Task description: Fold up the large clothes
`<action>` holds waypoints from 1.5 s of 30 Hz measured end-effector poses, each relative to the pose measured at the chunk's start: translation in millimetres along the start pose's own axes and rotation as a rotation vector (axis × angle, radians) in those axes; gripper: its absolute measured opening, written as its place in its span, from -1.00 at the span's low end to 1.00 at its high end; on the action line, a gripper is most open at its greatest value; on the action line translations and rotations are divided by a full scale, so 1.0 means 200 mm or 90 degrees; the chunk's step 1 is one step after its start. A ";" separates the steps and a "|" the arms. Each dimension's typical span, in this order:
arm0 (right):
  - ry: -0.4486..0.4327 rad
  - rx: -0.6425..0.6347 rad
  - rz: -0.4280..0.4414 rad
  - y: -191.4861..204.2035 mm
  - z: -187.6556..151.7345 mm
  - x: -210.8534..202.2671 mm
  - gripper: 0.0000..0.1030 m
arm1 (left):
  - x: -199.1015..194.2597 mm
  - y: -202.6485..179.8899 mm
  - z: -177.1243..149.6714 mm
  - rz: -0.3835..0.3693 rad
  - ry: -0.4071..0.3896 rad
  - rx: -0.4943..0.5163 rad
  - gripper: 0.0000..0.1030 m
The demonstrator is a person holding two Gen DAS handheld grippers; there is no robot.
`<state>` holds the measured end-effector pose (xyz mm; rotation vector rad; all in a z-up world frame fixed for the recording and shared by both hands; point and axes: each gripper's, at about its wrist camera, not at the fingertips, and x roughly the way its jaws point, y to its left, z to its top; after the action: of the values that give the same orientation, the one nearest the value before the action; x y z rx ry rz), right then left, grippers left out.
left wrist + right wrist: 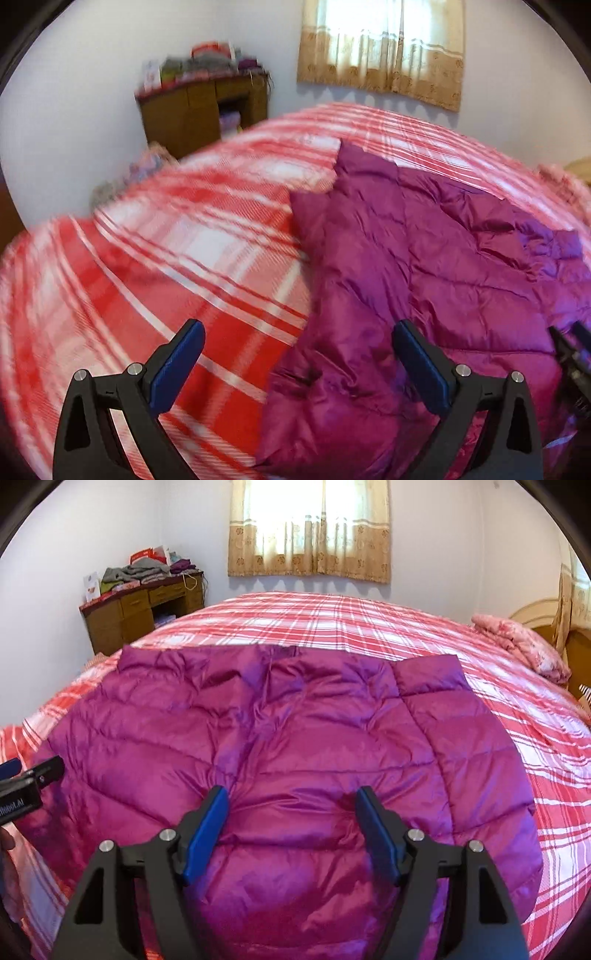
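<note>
Blue-padded fingers of the right hand-held gripper [291, 834] are framing the near part of the magenta puffer jacket [280, 738], spread wide with nothing pinched between them; whether the pads are brushing the fabric cannot be told. Jacket is lying flat across the bed [369, 627], on the red-and-white plaid cover, with both side sections apparently turned in over the middle, giving a roughly rectangular shape with straight left and right edges. Far edge is sitting toward the curtained window [310, 528], near edge is running under the camera. Left hand-held gripper [299, 365] is hovering over the jacket's left border, where quilted fabric is meeting plaid; its jaws are also standing wide apart and holding nothing. Left wrist view is smeared, so fine detail there is not readable. In the right wrist view the left tool is showing only as a black body with a blue tip at the left border. Judgement on progress: the lengthwise folds appear to be done, and the jacket is looking partly folded. Remaining, most likely: one crosswise fold bringing the near edge toward the far edge, then smoothing. Puffy filling is likely resisting a crisp crease and could be springing back open. A wooden desk [140, 605] piled with clothes is standing in the far corner, uninvolved.
</note>
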<state>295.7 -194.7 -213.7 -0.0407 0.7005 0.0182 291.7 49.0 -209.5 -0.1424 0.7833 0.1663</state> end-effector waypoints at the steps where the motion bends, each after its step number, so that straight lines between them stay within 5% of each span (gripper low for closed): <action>1: 0.003 -0.007 -0.006 0.01 -0.01 0.02 0.51 | 0.02 0.00 -0.01 -0.005 0.008 -0.004 0.98; 6: 0.021 -0.022 -0.019 0.02 -0.02 0.07 0.56 | 0.09 -0.05 -0.02 -0.057 0.015 -0.017 0.87; 8: 0.023 -0.032 -0.030 0.04 -0.01 0.08 0.56 | 0.08 -0.05 -0.03 -0.074 0.006 -0.009 0.62; 10: 0.025 -0.034 -0.033 0.05 -0.01 0.09 0.56 | 0.07 -0.07 -0.02 -0.116 0.003 -0.002 0.16; 14: 0.022 -0.030 -0.031 0.04 -0.02 0.08 0.56 | 0.07 -0.07 -0.02 -0.161 0.014 -0.023 -0.12; 15: 0.022 -0.029 -0.031 0.04 -0.03 0.07 0.57 | 0.06 -0.07 -0.03 -0.173 0.016 -0.025 -0.36; 19: 0.021 -0.027 -0.029 0.05 -0.04 0.06 0.57 | 0.03 -0.07 -0.01 -0.197 0.013 -0.014 -0.71; 31: 0.029 -0.059 -0.029 0.11 -0.03 0.04 0.56 | -0.14 0.06 -0.02 -0.223 -0.007 -0.048 -0.78; 39: 0.018 -0.103 -0.022 0.33 -0.06 0.03 0.57 | -0.29 0.24 0.02 -0.208 -0.037 -0.090 -0.79; 45: 0.017 -0.082 0.078 0.34 -0.01 -0.03 0.49 | -0.45 0.26 0.11 -0.165 -0.085 -0.050 -0.80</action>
<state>288.1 -126.2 -212.8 -0.1218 0.7278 0.1803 233.9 94.5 -133.2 -0.3025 0.6186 -0.0383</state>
